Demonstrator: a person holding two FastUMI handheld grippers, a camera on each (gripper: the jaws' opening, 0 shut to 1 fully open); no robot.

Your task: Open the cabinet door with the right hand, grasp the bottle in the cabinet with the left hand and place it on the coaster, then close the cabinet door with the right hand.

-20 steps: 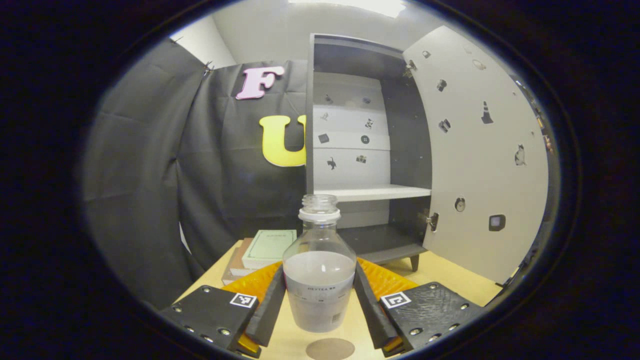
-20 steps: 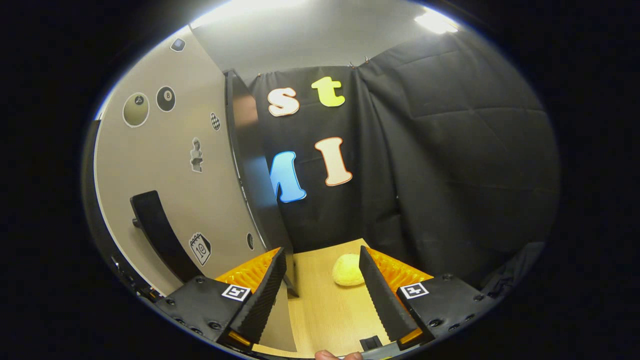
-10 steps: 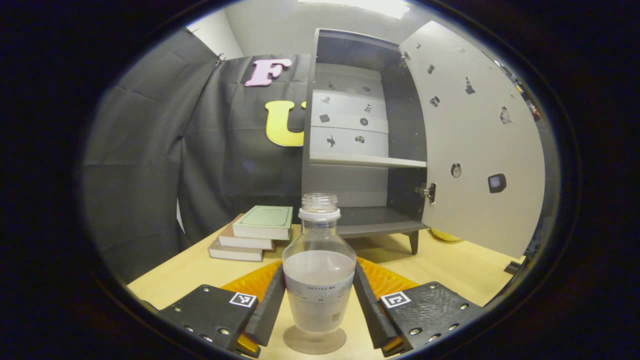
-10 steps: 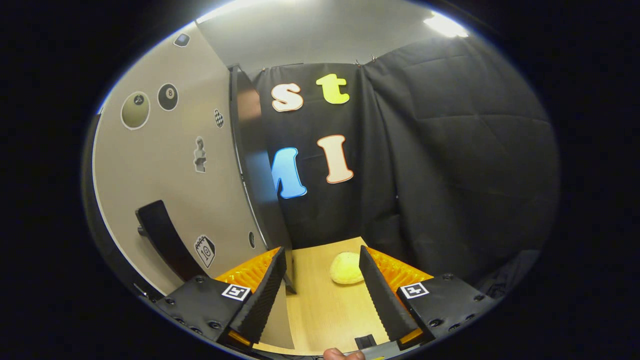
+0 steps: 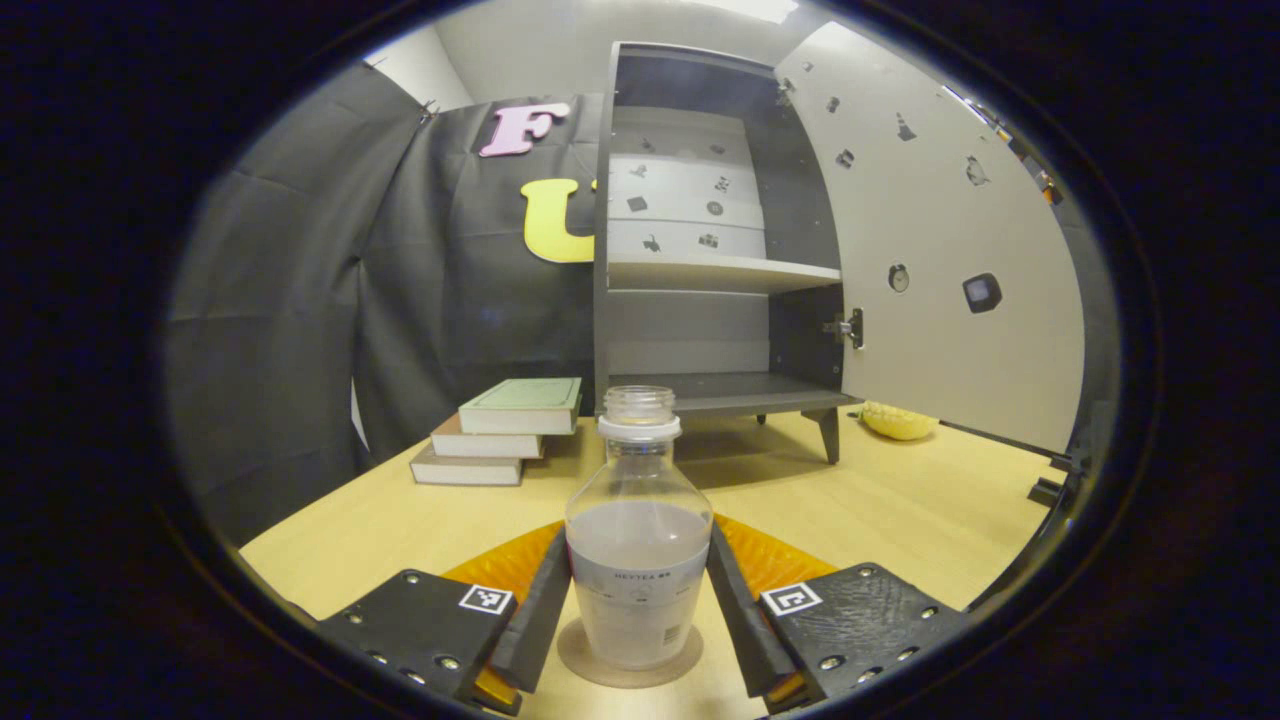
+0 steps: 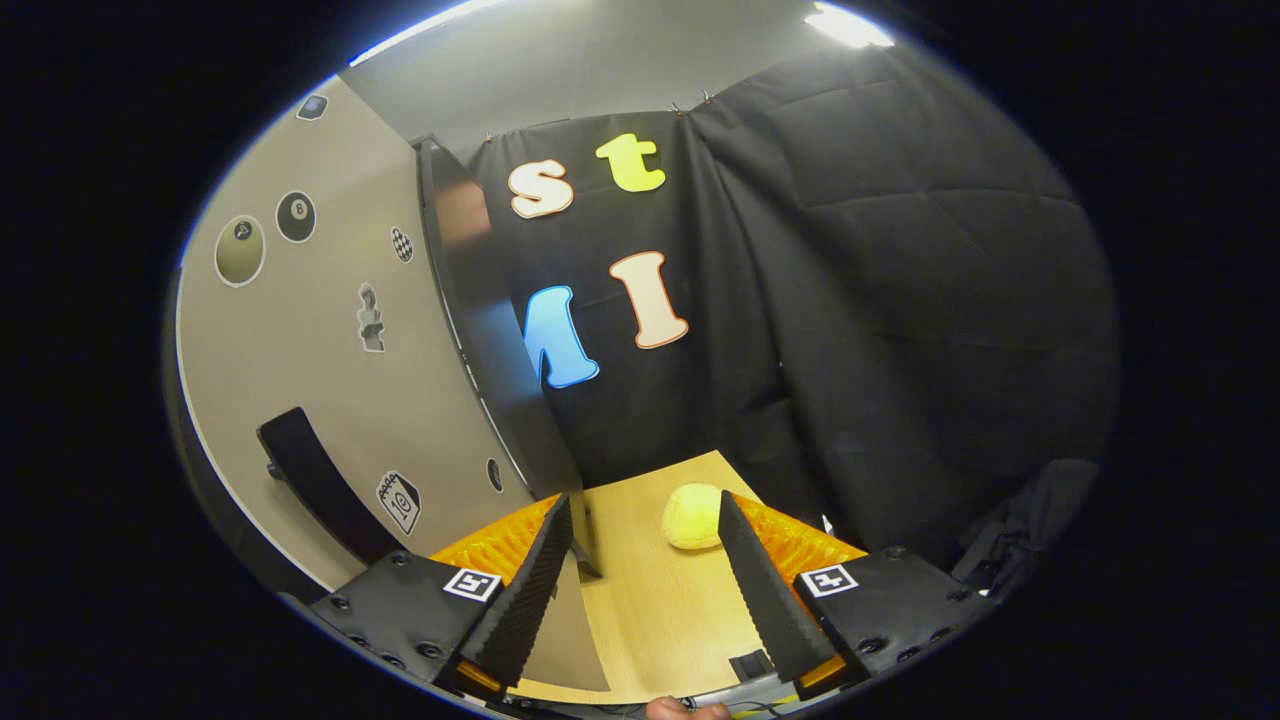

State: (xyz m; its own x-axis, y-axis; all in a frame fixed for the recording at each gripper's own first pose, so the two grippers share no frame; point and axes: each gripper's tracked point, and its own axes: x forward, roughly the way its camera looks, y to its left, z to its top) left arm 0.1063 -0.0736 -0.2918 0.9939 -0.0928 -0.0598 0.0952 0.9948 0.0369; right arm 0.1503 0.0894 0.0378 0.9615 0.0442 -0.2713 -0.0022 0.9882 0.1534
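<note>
In the left gripper view a clear uncapped bottle (image 5: 638,530), half full of cloudy liquid, stands upright on a round brown coaster (image 5: 630,658) on the wooden table. My left gripper (image 5: 638,615) is shut on the bottle, one finger pressing each side. Behind it the grey cabinet (image 5: 700,240) stands with its door (image 5: 940,250) swung wide to the right and its shelves bare. In the right gripper view my right gripper (image 6: 640,590) is open with nothing between its fingers, just right of the door's outer face (image 6: 330,380) and its dark handle (image 6: 315,485).
A stack of three books (image 5: 500,430) lies left of the cabinet. A yellow soft lump (image 6: 692,516) sits on the table beyond the right gripper, also seen under the door as a yellow lump (image 5: 898,420). Black cloth walls close in the table.
The left gripper has come down with the bottle, which now rests on the coaster. The right gripper has shifted only slightly beside the door.
</note>
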